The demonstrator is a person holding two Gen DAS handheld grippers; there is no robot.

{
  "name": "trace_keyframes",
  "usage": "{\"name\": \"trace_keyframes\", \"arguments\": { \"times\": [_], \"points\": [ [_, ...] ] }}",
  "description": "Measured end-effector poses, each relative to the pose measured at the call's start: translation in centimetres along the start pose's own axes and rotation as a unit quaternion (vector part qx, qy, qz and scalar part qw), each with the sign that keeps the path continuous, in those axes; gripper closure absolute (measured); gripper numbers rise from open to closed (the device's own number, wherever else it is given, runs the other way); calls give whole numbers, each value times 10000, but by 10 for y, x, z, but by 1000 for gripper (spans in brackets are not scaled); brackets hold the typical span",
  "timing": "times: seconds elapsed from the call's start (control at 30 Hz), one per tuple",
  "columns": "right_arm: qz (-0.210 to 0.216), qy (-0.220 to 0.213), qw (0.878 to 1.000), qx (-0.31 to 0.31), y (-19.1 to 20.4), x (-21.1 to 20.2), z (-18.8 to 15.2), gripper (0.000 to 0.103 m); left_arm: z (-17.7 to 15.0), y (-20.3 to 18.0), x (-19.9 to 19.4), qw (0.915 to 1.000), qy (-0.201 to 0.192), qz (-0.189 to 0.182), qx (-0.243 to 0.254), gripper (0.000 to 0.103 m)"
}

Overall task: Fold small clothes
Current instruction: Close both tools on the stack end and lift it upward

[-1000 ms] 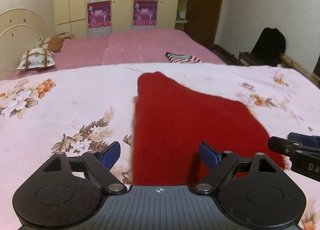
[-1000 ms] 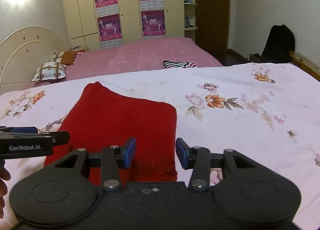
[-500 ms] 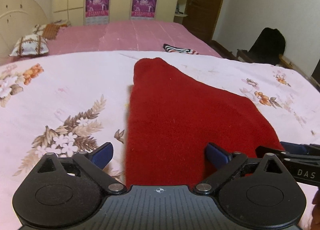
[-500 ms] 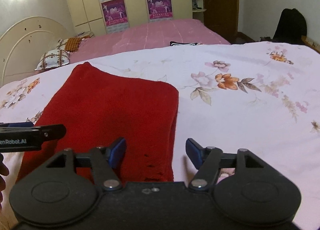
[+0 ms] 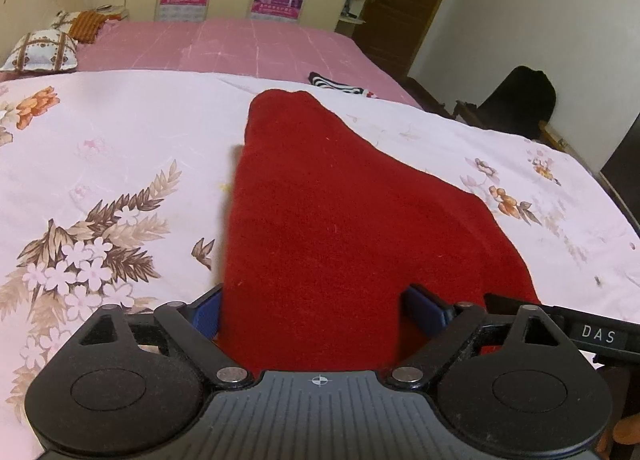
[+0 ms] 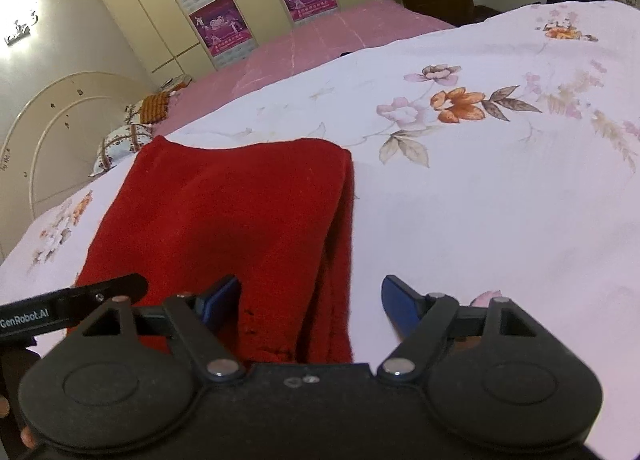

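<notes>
Lying flat on the floral bedsheet (image 5: 100, 147), the red cloth (image 5: 340, 219) fills the centre of the left wrist view and the left-centre of the right wrist view, its near edge at the bottom of each frame. The left gripper (image 5: 320, 310) straddles the cloth's near left part with its jaws closing, still spread, the cloth between them. Further right, the right gripper (image 6: 310, 300) straddles the cloth's near right edge, jaws opening and spread, one blue pad (image 6: 398, 306) over bare sheet.
</notes>
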State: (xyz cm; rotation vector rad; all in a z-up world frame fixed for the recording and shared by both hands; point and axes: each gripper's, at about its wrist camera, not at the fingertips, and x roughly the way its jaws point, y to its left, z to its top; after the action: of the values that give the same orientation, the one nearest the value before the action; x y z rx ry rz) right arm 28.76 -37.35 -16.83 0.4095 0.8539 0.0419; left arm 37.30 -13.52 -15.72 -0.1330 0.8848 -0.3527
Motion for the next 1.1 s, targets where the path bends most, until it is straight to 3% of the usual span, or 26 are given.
{"name": "trace_keyframes", "arguments": {
  "times": [0.07,0.13,0.2,0.27,0.37,0.43,0.67,0.83,1.1],
  "points": [
    [196,45,9998,78,1,0,0,50,0,0,-2,10000,-4,-63,-4,22],
    [314,82,9993,169,3,-1,0,54,0,1,-5,9999,-23,-106,-2,26],
    [309,70,9994,162,5,-2,1,54,1,5,-6,9998,-5,-173,0,26],
    [339,75,9992,211,2,-3,1,47,1,11,-4,9997,39,-257,-21,22],
    [535,137,9973,473,-7,1,2,44,-1,21,6,9973,253,-478,-491,21],
    [517,106,9977,430,-4,3,2,45,-4,18,8,9973,192,-470,-526,22],
    [611,91,9971,455,2,0,1,69,-2,10,-1,9980,117,-484,-389,43],
    [612,15,9969,499,8,-5,3,73,1,6,-12,9981,-2,-495,-359,50],
    [863,-135,9948,519,20,-20,12,74,12,-3,-39,9985,-174,-506,-99,51]
  ]
}}
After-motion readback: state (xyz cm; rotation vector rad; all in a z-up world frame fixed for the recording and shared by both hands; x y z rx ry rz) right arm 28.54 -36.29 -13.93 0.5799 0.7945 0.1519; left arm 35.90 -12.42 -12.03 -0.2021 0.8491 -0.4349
